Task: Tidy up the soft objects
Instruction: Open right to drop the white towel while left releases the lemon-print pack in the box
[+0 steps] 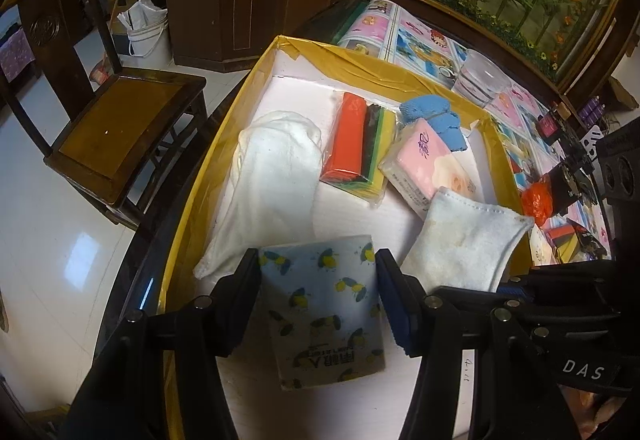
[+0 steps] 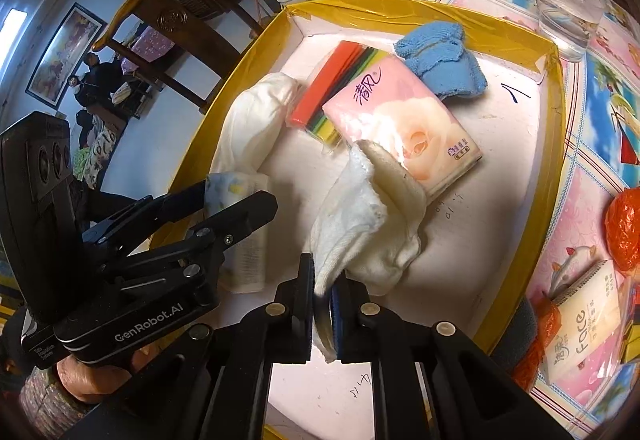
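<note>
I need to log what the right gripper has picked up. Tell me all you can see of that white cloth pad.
The white cloth pad is a soft, quilted, terry-like piece with a stitched edge and faint yellowish stains. The right gripper is shut on its near edge; the rest droops and folds over, its far corner against the pink tissue pack, above the box's white floor.

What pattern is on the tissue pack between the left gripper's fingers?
Pale blue with small yellow lemons, on the tissue pack; the left wrist view shows it best.

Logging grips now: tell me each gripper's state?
Left gripper: shut on lemon-print tissue pack.
Right gripper: shut on white quilted cloth.
</note>
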### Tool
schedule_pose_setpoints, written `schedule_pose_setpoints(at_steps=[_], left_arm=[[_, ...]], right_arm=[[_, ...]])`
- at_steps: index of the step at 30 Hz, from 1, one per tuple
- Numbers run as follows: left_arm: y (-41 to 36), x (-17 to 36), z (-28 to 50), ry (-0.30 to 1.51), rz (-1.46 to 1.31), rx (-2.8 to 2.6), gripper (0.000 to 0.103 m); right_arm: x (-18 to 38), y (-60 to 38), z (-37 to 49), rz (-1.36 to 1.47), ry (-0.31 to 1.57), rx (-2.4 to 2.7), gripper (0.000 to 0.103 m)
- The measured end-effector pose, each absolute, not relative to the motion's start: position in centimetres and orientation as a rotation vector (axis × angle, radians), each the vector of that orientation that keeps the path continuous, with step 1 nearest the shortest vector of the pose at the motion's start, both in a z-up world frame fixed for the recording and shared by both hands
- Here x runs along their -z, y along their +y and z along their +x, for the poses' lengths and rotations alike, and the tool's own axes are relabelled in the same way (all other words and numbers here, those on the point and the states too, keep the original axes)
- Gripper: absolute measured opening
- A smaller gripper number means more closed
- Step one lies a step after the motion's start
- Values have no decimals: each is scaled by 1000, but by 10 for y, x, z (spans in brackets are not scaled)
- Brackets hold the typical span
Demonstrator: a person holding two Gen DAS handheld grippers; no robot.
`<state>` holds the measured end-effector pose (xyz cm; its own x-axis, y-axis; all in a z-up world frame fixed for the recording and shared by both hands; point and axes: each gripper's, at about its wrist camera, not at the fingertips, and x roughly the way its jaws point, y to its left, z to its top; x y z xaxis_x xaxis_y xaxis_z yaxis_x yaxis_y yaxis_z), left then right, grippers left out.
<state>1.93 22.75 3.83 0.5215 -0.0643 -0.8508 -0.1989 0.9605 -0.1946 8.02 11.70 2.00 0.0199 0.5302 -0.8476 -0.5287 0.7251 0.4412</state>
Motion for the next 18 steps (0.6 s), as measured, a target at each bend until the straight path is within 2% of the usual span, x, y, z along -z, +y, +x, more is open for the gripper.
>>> schedule_pose_setpoints(at_steps=[8, 12, 18], left_arm=[[224, -39, 13, 1021, -289, -86, 61], [219, -42, 9, 1014, -280, -95, 62], [211, -47, 1, 1002, -258, -113, 66]], right_arm=[[-27, 110, 77, 12, 1312, -823, 12], [-34, 105, 72, 17, 1301, -833, 23], [-39, 93, 63, 35, 1296, -841, 24]])
